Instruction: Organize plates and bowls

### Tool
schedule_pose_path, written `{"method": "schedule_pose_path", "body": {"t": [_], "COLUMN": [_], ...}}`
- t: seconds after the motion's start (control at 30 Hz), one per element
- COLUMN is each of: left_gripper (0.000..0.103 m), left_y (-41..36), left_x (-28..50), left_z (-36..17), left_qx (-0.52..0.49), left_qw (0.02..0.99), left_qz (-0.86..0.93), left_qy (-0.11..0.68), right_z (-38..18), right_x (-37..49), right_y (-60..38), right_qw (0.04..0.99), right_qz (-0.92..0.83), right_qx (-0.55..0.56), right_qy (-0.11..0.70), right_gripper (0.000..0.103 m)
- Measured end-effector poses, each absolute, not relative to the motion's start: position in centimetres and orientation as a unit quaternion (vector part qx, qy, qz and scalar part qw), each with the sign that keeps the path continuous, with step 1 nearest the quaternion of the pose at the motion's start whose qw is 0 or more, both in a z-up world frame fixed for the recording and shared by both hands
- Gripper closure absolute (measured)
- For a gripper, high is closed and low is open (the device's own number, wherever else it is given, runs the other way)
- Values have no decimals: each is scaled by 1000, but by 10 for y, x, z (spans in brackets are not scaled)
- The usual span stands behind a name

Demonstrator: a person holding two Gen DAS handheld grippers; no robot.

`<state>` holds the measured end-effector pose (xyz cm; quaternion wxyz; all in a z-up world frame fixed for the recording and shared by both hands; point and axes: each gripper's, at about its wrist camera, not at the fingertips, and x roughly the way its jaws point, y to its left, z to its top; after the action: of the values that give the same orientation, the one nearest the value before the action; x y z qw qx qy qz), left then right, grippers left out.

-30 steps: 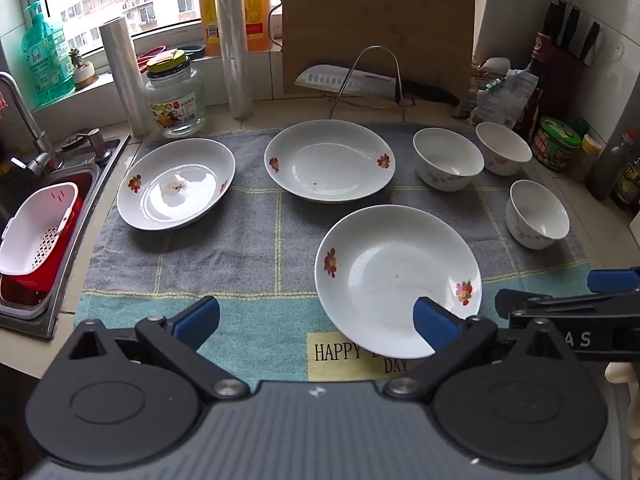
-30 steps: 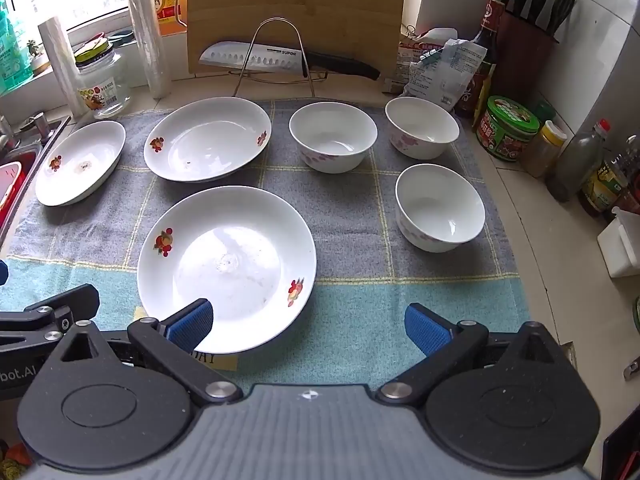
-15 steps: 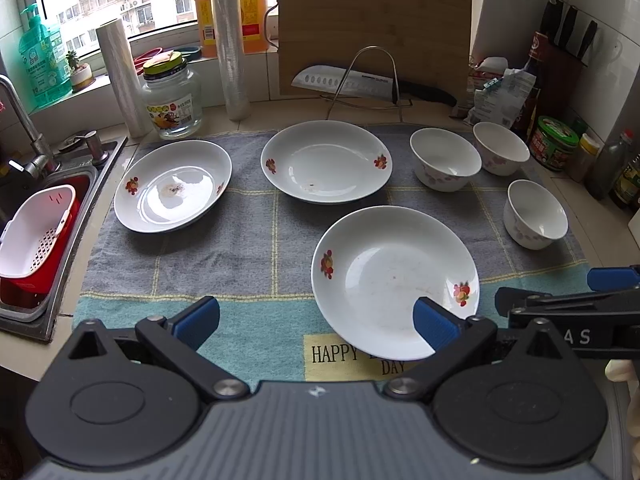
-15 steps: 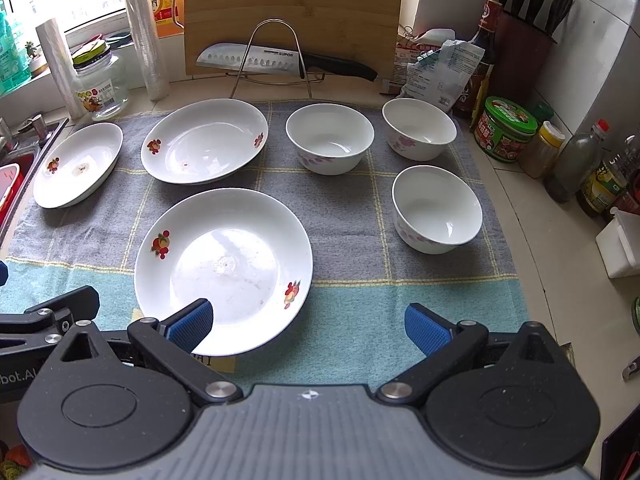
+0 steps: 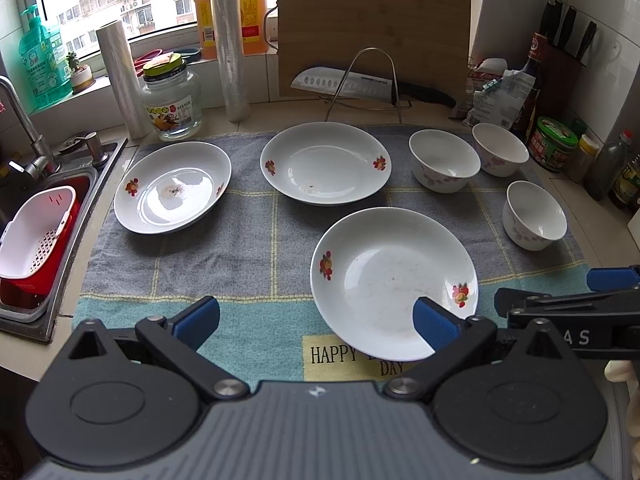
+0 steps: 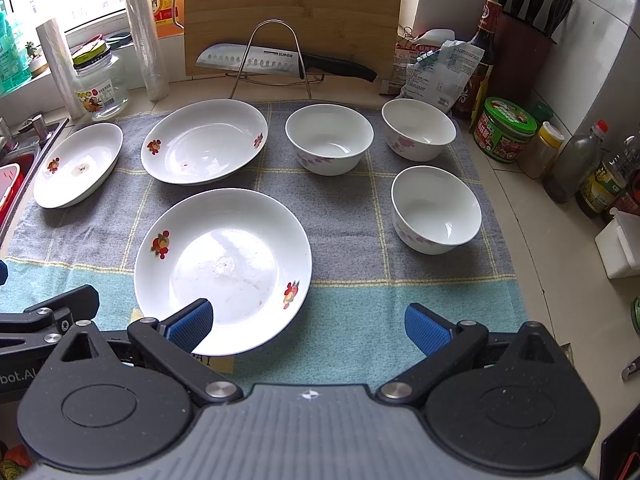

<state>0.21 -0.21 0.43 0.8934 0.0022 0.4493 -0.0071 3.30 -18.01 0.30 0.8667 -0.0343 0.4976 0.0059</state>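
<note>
**Currently: both grippers open, nothing held**

Leftmost, sink (image 5: 44, 280) is cut off, holding a white strainer (image 5: 34, 236). Three empty plates (image 5: 394, 282) and three empty bowls (image 6: 436, 210) rest apart on towel (image 5: 224, 248). Left gripper (image 5: 316, 316) and right gripper (image 6: 308, 320): jaws wide.

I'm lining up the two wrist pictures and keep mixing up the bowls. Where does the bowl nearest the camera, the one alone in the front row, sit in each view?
Left wrist: the nearest bowl sits at the right edge, right of the near plate.
Right wrist: the same bowl sits right of centre, nearly ahead of the right gripper.
Shared landmark: the knife on the wire stand at the back.
</note>
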Motion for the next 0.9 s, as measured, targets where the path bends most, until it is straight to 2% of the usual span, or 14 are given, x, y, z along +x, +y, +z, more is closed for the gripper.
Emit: {"method": "schedule_pose_path", "body": {"t": [0.9], "left_gripper": [1], "left_y": [-9], "left_x": [4], "left_z": [9], "left_qx": [2], "left_qw": [895], "left_qz": [-6], "left_qy": [446], "right_z": [5], "right_x": [31], "right_y": [-177], "right_qw": [868], "right_qz": [4], "right_qx": [-38], "right_qy": [494], "right_gripper": [0]}}
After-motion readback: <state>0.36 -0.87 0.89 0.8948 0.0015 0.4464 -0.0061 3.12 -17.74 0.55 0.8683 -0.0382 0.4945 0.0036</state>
